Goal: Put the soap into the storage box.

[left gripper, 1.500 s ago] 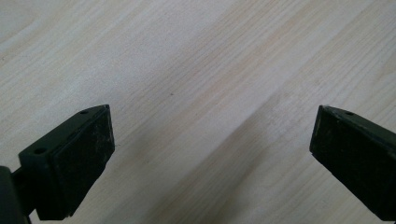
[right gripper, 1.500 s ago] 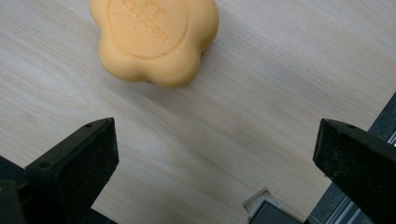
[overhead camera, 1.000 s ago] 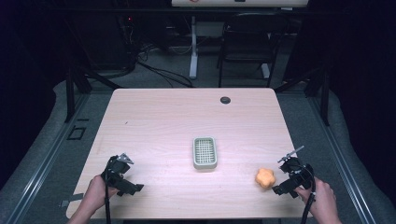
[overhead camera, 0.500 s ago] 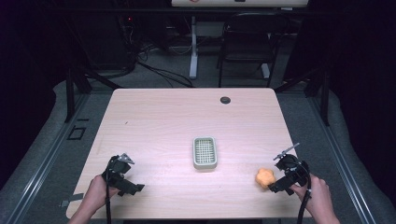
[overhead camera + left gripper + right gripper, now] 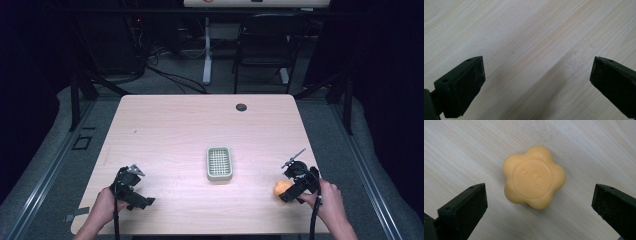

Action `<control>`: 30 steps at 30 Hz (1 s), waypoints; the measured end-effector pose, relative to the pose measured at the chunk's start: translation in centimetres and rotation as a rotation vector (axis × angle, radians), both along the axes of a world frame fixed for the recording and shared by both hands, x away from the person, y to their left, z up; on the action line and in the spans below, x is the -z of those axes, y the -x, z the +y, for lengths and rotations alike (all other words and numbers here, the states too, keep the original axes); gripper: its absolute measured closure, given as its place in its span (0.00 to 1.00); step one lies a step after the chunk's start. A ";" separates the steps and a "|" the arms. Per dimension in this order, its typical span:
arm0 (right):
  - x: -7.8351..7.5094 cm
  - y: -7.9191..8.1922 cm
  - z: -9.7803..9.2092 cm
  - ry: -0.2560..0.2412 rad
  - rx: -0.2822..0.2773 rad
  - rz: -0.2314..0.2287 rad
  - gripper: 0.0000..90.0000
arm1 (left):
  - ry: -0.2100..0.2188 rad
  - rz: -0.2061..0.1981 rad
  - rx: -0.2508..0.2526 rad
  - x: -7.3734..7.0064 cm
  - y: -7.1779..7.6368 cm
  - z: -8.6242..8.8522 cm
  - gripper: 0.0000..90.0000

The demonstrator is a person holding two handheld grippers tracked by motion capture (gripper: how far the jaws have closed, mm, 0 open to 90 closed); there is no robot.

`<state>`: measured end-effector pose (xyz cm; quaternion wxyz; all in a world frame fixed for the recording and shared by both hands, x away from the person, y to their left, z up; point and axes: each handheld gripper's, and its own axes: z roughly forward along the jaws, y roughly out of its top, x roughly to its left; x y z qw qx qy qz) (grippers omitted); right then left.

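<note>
The right gripper (image 5: 289,192) has moved in from the right edge of the worktop (image 5: 200,130) over the last second, toward the orange soap bar (image 5: 282,189); a second ago it stood just clear of the bar on its right, and in the high view it now overlaps the bar's right side. Its jaws are spread wide. In the right gripper view the soap bar (image 5: 534,177) lies flat on the wood ahead of the gripper (image 5: 539,200), centred in the gap, with bare wood between it and each jaw, so nothing is touching it. The right hand (image 5: 327,197) has come in from the near right corner with it.

The left gripper (image 5: 142,201) has stayed put near the near left corner of the worktop, held by the left hand (image 5: 106,202). In the left gripper view its jaws are also spread wide over bare wood grain (image 5: 534,50).

A pale green soap dish (image 5: 219,163) with a slotted white insert sits unmoved a little toward the near edge from the middle of the worktop, well apart from both grippers.

The soap bar lies by the near right corner. It is flower-shaped with five rounded lobes, smooth and waxy orange, with a raised round disc on its top face. Letters are pressed into the disc, but they are too faint to read with confidence.
</note>
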<state>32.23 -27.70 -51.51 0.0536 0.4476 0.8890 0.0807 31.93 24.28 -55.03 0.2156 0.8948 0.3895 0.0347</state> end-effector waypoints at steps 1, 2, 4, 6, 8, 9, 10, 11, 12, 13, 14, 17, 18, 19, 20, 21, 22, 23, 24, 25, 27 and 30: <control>0.3 0.0 0.1 -0.022 0.019 -0.008 0.00 | 0.000 -0.001 0.000 0.0 0.0 -0.1 0.00; 0.3 -0.2 0.2 -0.009 0.011 0.012 0.00 | 0.001 -0.002 0.000 0.0 0.0 -0.1 0.00; 0.4 -0.4 0.2 -0.006 0.006 0.017 0.00 | 0.001 -0.001 0.000 0.0 0.0 -0.1 0.00; 0.4 -0.7 0.1 0.012 0.002 0.031 0.00 | 0.000 0.001 0.000 0.0 0.0 0.0 0.00; 0.6 -0.8 0.2 -0.002 0.015 0.016 0.00 | -0.001 0.000 -0.001 0.0 0.0 -0.1 0.00; 0.6 -0.8 0.2 -0.002 0.015 0.016 0.00 | 0.000 0.000 0.000 0.0 0.0 -0.1 0.00; 1.0 -0.7 0.3 -0.035 0.041 0.001 0.00 | 0.000 0.000 -0.001 0.0 0.0 -0.1 0.00; 0.8 -1.0 0.5 -0.002 0.013 0.028 0.00 | 0.000 0.000 0.000 0.0 0.0 -0.1 0.00; 0.8 -1.0 0.5 -0.002 0.013 0.028 0.00 | 0.000 0.001 -0.001 0.0 0.0 -0.1 0.00; 0.9 -1.1 0.6 0.005 0.007 0.032 0.00 | -0.001 0.002 -0.001 0.0 0.0 0.0 0.00; 0.9 -1.2 0.7 0.014 0.003 0.037 0.00 | -0.001 0.001 -0.002 0.0 0.0 0.0 0.00; 0.9 -1.3 0.9 0.028 -0.005 0.046 0.05 | -0.002 0.003 0.000 0.0 0.0 0.0 0.00; 0.9 -1.4 0.9 0.037 -0.011 0.056 0.08 | -0.002 0.002 -0.001 0.0 0.0 -0.1 0.00; 1.2 -1.3 1.0 0.012 0.009 0.039 0.12 | -0.002 0.002 -0.001 0.0 0.0 -0.1 0.00; 1.3 -1.3 1.1 0.013 0.007 0.054 0.13 | -0.002 0.001 -0.001 0.0 0.0 -0.1 0.00; 1.4 -1.4 1.1 0.019 0.004 0.053 0.14 | -0.002 0.001 -0.001 0.0 0.0 -0.1 0.00; 1.4 -1.4 1.2 0.028 0.001 0.057 0.15 | -0.002 0.002 -0.002 0.0 0.0 -0.1 0.00; 1.4 -1.4 1.2 0.028 0.001 0.057 0.15 | -0.002 0.002 -0.002 0.0 0.0 -0.1 0.00; 1.4 -1.4 1.2 0.024 0.004 0.055 0.15 | -0.002 0.003 0.000 0.0 0.0 -0.1 0.00; 1.6 -1.4 1.4 0.021 0.015 0.044 0.16 | -0.002 0.003 0.000 0.0 0.0 -0.1 0.00; 1.7 -1.6 1.5 0.032 0.010 0.056 0.16 | -0.002 0.003 -0.001 0.1 0.0 -0.1 0.00; 1.8 -1.7 1.5 0.038 0.011 0.058 0.17 | -0.002 0.003 0.000 0.1 0.0 -0.1 0.00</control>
